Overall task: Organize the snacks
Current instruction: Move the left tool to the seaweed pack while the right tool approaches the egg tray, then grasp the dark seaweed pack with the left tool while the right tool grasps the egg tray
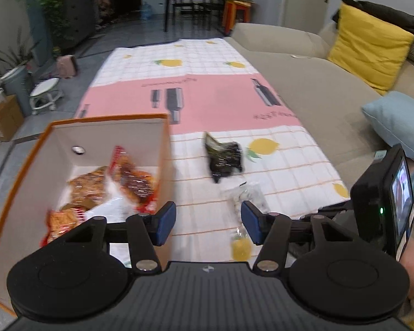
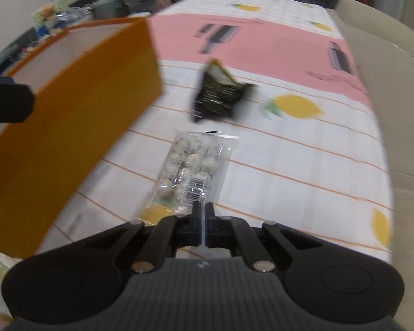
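An orange box with white inner walls stands at the left of the table and holds several red and orange snack packets. My left gripper is open just right of the box's near corner, with nothing between its blue pads. A clear packet of pale candies lies on the cloth, and my right gripper is shut on its near edge. The same clear packet shows beside the left gripper's right finger. A crumpled black packet lies farther back. The box's orange outer wall fills the left of the right wrist view.
A white checked tablecloth with lemons and a pink band covers the long table. A beige sofa runs along the right side, with a yellow cushion and a blue cushion. A stool and plants stand on the floor at left.
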`<state>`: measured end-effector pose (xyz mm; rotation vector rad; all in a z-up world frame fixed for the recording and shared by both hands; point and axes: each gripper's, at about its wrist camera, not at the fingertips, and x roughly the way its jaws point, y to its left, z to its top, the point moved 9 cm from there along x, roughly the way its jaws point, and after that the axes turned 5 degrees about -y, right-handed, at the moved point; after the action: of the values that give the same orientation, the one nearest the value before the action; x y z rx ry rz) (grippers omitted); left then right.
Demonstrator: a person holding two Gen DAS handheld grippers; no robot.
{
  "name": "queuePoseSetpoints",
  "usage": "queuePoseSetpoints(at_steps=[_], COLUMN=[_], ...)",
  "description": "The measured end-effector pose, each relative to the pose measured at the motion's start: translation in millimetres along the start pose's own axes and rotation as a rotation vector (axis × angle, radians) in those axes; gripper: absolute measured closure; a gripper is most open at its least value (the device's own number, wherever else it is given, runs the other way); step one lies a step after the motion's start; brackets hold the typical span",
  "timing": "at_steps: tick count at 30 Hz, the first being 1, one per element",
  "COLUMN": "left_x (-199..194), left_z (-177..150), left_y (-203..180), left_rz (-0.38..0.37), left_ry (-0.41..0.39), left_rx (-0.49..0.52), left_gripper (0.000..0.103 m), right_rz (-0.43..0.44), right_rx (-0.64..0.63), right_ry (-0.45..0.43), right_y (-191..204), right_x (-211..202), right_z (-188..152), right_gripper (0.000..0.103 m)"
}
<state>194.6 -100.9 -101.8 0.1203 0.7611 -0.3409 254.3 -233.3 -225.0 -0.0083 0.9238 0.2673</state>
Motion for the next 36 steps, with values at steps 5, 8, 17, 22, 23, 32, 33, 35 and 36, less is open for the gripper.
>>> queuePoseSetpoints(at_steps=[5, 8, 17, 22, 23, 32, 33, 35, 36], left_x=[15, 29, 77, 108, 114, 166, 171, 183, 189], left_z=[0, 1, 22, 35, 36, 39, 37, 34, 33], left_y=[-22, -28, -26, -27, -27, -42, -44, -45, -45], left_rz=[-0.053, -0.078, -0.066, -0.037, -0.038, -0.073, -0.075, -0.052, -0.042], left_ry=[0.027, 0.048, 0.051, 0.071, 0.075, 0.097, 0.105, 0.13, 0.142], left_rx=[0.03, 0.026, 0.003, 0.035, 0.037, 0.23, 0.253, 0.289, 0.303], left_gripper=[0.043, 0.044, 0.044, 0.043, 0.043, 0.043, 0.043, 0.043, 0.043], right_rz=[-0.082, -0.11, -0.052, -0.052, -0.055, -0.05, -0.051, -0.052, -0.052], right_rx=[0.045, 0.056, 0.053, -0.005, -0.012, 0.011, 0.018, 0.026, 0.029], right_ry=[0.004, -0.001, -0.058, -0.06, -0.062, -0.082, -0.083, -0.081, -0.08], right_y=[-38, -53, -49, -38, -37, -50, -52, -54, -55], right_x=[-9, -10, -11, 9, 12, 24, 25, 26, 26], right_z=[-4, -3, 18, 23, 24, 26, 26, 28, 28], right_gripper=[0.103, 0.103, 0.063, 0.047, 0.046, 0.05, 0.05, 0.05, 0.05])
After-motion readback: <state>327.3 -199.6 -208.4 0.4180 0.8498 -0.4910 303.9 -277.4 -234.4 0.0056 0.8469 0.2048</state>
